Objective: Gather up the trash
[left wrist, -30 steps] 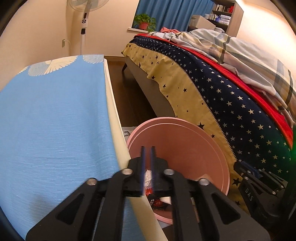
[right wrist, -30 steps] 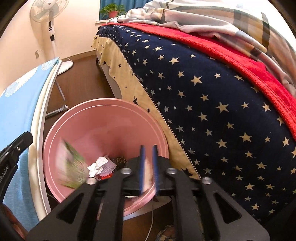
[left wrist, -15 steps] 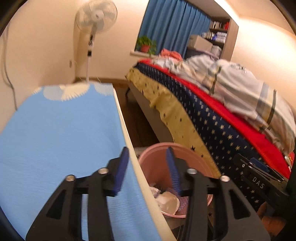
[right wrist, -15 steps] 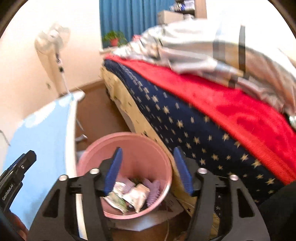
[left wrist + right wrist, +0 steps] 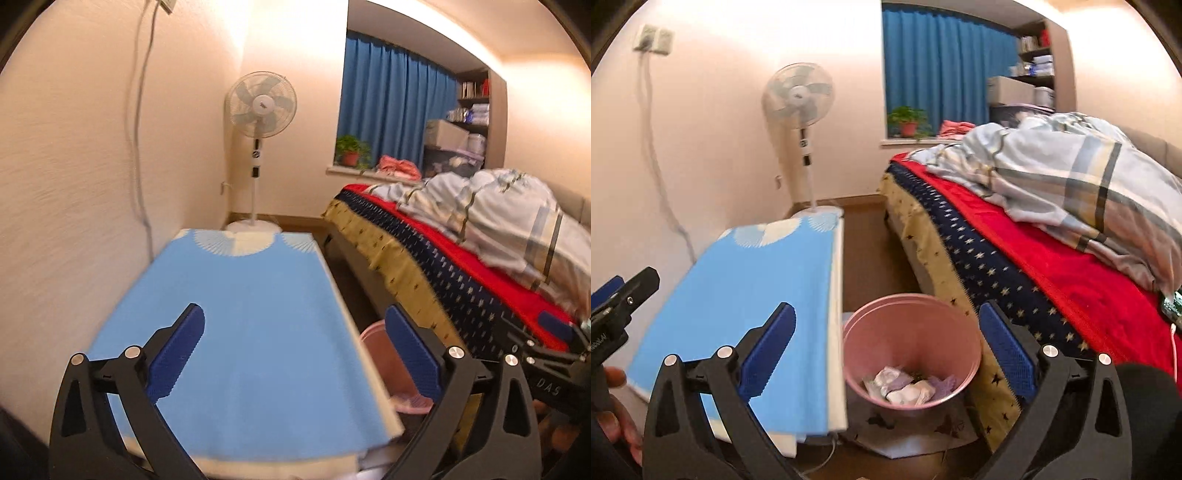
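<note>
A pink waste bin (image 5: 912,332) stands on the floor between the blue-topped table and the bed. Crumpled wrappers and paper (image 5: 905,386) lie in its bottom. In the left wrist view only part of the bin's rim (image 5: 373,334) shows past the table edge. My right gripper (image 5: 886,347) is wide open and empty, raised above and in front of the bin. My left gripper (image 5: 293,350) is wide open and empty, raised over the table's near right part. The left gripper's tip also shows at the left edge of the right wrist view (image 5: 624,295).
The blue-covered table (image 5: 240,314) stands against the left wall. A bed with a starred cover (image 5: 997,266), a red blanket and a plaid quilt fills the right side. A standing fan (image 5: 260,107) is at the far wall by a blue curtain and a potted plant.
Both grippers were shut over the bin a second ago, the left on a scrap of trash. Both have opened wide and risen up and back. More trash now lies in the bin.
</note>
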Demonstrator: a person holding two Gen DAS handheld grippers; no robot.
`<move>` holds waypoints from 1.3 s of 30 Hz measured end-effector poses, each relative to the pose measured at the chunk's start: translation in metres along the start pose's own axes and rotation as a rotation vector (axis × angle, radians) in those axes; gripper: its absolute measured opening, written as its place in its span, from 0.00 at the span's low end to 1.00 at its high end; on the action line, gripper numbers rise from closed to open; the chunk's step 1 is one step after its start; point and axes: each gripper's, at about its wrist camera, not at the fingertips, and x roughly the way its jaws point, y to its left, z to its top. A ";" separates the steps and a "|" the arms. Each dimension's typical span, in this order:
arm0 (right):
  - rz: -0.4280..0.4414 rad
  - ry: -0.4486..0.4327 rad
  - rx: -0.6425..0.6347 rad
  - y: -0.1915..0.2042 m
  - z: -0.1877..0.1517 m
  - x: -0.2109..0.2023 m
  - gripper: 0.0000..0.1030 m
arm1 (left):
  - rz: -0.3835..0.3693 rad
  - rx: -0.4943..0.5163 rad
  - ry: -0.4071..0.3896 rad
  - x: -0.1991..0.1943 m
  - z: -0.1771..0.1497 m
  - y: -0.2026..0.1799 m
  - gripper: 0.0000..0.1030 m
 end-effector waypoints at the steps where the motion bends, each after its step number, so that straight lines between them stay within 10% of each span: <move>1: -0.001 0.005 -0.013 0.002 -0.006 -0.003 0.95 | 0.006 0.006 0.010 -0.005 -0.006 0.001 0.92; 39: -0.013 0.011 -0.082 0.045 -0.042 -0.002 0.95 | 0.084 -0.041 0.136 -0.009 -0.063 0.023 0.92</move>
